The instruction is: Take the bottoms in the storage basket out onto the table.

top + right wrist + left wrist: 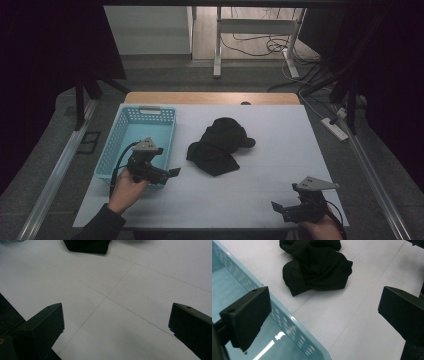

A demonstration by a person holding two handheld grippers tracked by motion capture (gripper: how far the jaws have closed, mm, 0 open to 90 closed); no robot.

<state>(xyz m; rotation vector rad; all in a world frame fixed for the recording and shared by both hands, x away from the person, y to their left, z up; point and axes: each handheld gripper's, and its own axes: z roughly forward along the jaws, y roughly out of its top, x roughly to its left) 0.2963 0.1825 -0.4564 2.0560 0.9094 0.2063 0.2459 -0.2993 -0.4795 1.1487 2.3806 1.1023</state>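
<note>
A crumpled black cloth (221,145) lies in the middle of the white table (260,185). To its left stands an empty light blue perforated basket (148,111). My left gripper (167,169) hovers over the basket's near right corner, pointing right toward the cloth, open and empty. In the left gripper view the gripper (323,305) has its jaws wide apart, one over the basket rim (287,322), and the cloth (317,265) lies ahead. My right gripper (285,200) is at the table's near right edge, open, holding nothing. The right gripper view has the gripper (116,312) above bare table, the cloth (87,246) far ahead.
The table's wooden far edge (210,97) shows behind the white top. Beyond it are a desk frame (217,45) and cables on the floor. A power strip (336,128) lies off the table's right side. Metal rails (55,175) run along both sides.
</note>
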